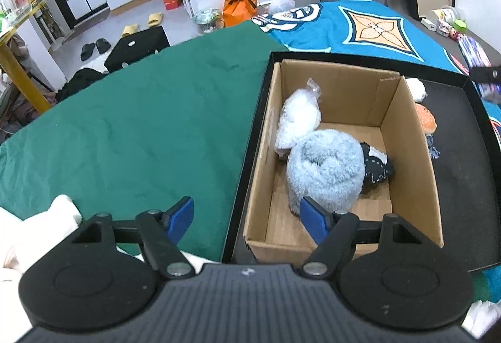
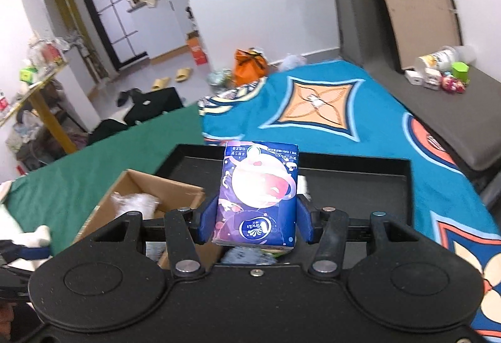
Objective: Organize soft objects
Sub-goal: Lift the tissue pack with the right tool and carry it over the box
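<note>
A cardboard box point(image 1: 410, 155) stands inside a black tray point(image 1: 463, 161). In the box lie a fluffy grey-blue roll point(image 1: 328, 167), a white item in clear wrap point(image 1: 299, 120) and a dark patterned cloth point(image 1: 375, 166). My left gripper point(image 1: 247, 217) hovers open over the tray's near left edge, nothing between its blue pads. An orange plush point(image 1: 425, 120) and a white soft item point(image 1: 416, 89) lie in the tray beyond the box. My right gripper point(image 2: 255, 222) is shut on a purple tissue pack point(image 2: 258, 189), held above the tray point(image 2: 353, 183) to the right of the box point(image 2: 150, 186).
A green cloth point(image 1: 141, 130) and a blue patterned blanket point(image 2: 344, 111) cover the surface. White fabric point(image 1: 47, 224) lies at the near left. Small toys and cups point(image 2: 441, 70) sit on a grey ledge at the far right. Bags, slippers and a stool are on the floor beyond.
</note>
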Motion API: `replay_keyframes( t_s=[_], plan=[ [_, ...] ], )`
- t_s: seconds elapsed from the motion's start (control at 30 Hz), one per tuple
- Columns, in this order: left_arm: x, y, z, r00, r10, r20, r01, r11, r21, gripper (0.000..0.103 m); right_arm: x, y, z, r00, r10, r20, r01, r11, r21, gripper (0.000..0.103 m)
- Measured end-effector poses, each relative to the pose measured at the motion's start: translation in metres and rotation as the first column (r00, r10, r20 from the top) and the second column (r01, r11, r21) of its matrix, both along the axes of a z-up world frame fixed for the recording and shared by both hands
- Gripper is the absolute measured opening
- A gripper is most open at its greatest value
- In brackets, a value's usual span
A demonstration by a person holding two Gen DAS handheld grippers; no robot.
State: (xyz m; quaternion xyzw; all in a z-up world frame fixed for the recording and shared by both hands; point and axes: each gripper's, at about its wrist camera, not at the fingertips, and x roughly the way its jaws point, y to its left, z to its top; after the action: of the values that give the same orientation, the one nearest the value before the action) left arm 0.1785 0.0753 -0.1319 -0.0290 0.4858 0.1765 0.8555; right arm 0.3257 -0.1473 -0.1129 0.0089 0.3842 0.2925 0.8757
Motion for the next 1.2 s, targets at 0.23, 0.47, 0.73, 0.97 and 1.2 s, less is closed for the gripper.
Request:
replay_keyframes(
  t_s=[0.23, 0.47, 0.73, 0.97, 1.2],
  plan=[
    [0.0, 0.003, -0.007, 1.0, 0.012, -0.004, -0.012, 0.999, -0.032, 0.056, -0.012, 0.018, 0.005, 0.997, 0.068, 0.022, -0.068, 0.998, 0.01, 0.051],
    [-0.001, 0.003, -0.013, 1.0, -0.004, 0.005, 0.004, 0.999, -0.05, 0.041, -0.022, 0.04, 0.003, 0.991, 0.127, 0.029, -0.126, 0.992, -0.017, 0.051],
    [-0.002, 0.01, -0.018, 1.0, 0.013, 0.014, -0.011, 0.996, -0.093, 0.024, -0.031, 0.065, -0.001, 0.982, 0.185, 0.026, -0.183, 0.981, -0.058, 0.051],
    [-0.001, 0.014, -0.022, 1.0, 0.025, 0.018, -0.023, 0.994, -0.106, 0.015, -0.039, 0.088, -0.008, 0.973, 0.229, 0.019, -0.225, 0.969, -0.105, 0.051],
    [-0.001, 0.017, -0.024, 0.999, 0.027, 0.037, -0.023, 0.992, -0.123, 0.011, -0.043, 0.11, -0.015, 0.963, 0.268, 0.036, -0.259, 0.952, -0.165, 0.051]
  ],
)
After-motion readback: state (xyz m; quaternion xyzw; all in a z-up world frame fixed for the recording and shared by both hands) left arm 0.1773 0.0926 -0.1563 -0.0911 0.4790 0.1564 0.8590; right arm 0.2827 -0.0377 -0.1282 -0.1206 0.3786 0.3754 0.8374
